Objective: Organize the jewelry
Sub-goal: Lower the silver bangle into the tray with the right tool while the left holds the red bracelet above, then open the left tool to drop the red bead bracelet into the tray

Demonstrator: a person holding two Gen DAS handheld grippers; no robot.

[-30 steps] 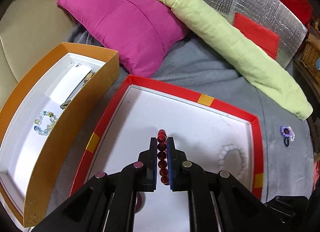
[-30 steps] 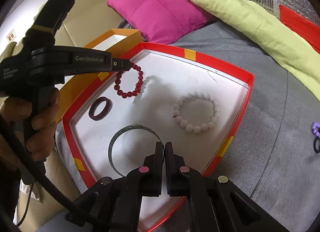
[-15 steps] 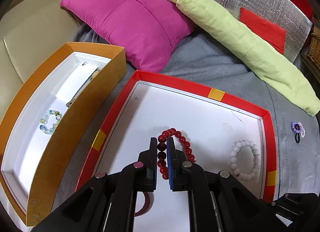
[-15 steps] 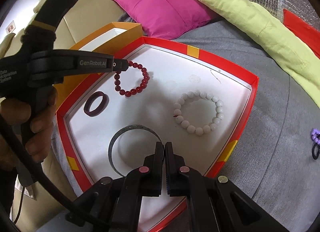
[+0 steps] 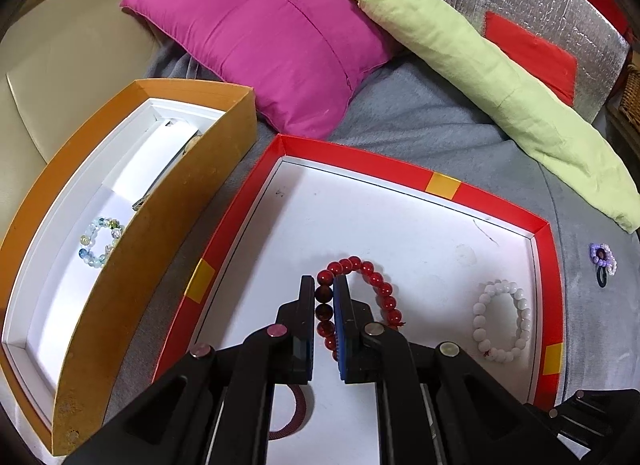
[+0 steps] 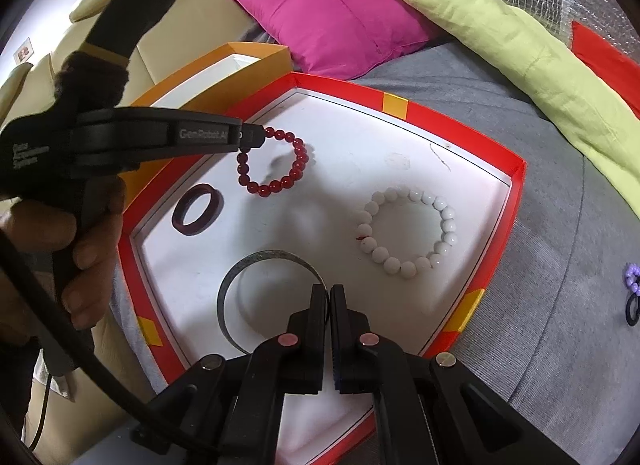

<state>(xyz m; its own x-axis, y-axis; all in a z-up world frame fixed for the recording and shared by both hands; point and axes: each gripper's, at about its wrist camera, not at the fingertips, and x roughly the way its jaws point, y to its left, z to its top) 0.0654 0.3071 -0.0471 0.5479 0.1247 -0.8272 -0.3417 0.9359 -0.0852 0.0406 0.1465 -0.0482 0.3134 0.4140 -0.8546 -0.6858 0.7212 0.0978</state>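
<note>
Beads of the red bracelet [image 5: 362, 289] are sitting pinched between my left gripper [image 5: 324, 285] jaws, over the red tray [image 5: 440, 187]. Only my right wrist view is showing the grey bangle [image 6: 256, 285] inside that tray, under my right gripper [image 6: 330, 291], which is closed on nothing. It is also showing "GenRobot.AI" on the left gripper. Only my left view is showing the glass-bead bracelet [image 5: 98, 241] in the orange box [image 5: 132, 261] beside the tray.

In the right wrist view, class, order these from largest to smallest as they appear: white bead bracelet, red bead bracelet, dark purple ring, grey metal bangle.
1. Grey metal bangle, partly hidden and nearest the camera, so unsure.
2. White bead bracelet.
3. Red bead bracelet.
4. Dark purple ring.
</note>
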